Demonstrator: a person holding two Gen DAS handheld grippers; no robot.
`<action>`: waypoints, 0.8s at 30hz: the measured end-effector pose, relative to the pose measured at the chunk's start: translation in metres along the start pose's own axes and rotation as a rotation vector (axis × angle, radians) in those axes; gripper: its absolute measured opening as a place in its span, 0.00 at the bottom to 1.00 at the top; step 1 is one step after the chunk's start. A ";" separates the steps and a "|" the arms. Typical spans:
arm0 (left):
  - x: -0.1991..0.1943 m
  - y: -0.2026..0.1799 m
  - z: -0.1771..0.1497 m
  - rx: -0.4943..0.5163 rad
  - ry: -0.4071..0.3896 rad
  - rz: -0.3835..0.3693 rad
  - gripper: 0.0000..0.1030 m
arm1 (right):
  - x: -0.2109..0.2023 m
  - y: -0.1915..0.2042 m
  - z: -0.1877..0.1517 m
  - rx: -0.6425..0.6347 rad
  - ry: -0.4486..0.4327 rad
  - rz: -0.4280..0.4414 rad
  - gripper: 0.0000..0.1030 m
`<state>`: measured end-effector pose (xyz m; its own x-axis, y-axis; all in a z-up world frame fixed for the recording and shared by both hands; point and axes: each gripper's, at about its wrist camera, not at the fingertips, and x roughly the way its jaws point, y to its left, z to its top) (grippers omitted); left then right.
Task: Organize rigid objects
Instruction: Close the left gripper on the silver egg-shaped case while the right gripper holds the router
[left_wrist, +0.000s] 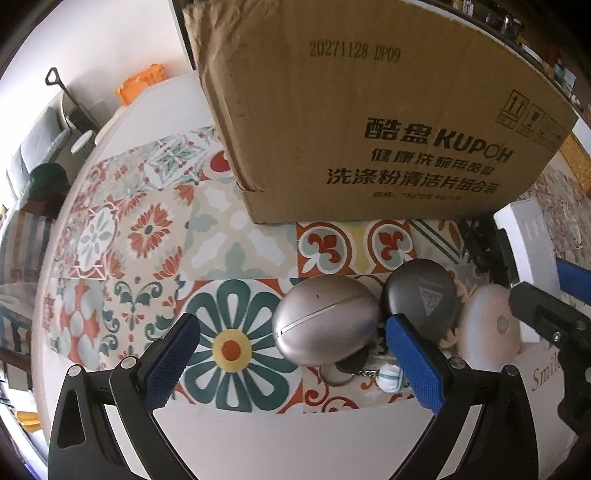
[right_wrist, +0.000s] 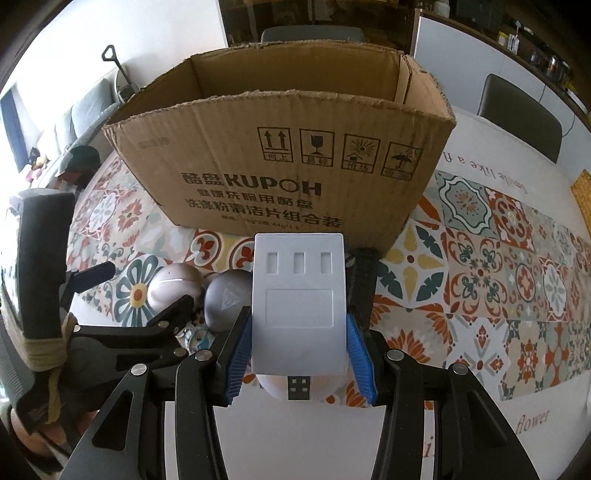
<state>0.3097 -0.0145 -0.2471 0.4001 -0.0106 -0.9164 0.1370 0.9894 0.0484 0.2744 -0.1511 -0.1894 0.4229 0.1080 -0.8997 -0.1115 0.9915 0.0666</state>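
Observation:
My left gripper is open, low over the patterned mat. A silver oval case lies between its fingers, close to the right pad and well apart from the left one. Beside it sit a dark grey round case and a pale pink round piece. My right gripper is shut on a flat white box with a USB plug at its near end, held above the table in front of the open cardboard box. The silver case and the dark case show to its left.
The cardboard box stands at the back of the mat, its top open. A small keychain figure lies under the cases. The right gripper with the white box crowds the right edge. Chairs stand beyond the table.

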 end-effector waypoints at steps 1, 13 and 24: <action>0.002 0.000 0.000 0.000 0.002 0.002 1.00 | 0.002 0.000 0.000 0.001 0.003 0.001 0.47; 0.017 -0.002 0.004 -0.020 0.017 0.000 0.94 | 0.014 0.000 0.003 0.014 0.025 0.013 0.47; 0.029 -0.009 0.008 -0.036 0.009 -0.047 0.71 | 0.021 -0.001 0.004 0.025 0.035 0.015 0.47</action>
<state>0.3275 -0.0247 -0.2707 0.3860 -0.0562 -0.9208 0.1231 0.9924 -0.0090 0.2869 -0.1500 -0.2063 0.3892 0.1206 -0.9132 -0.0950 0.9914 0.0905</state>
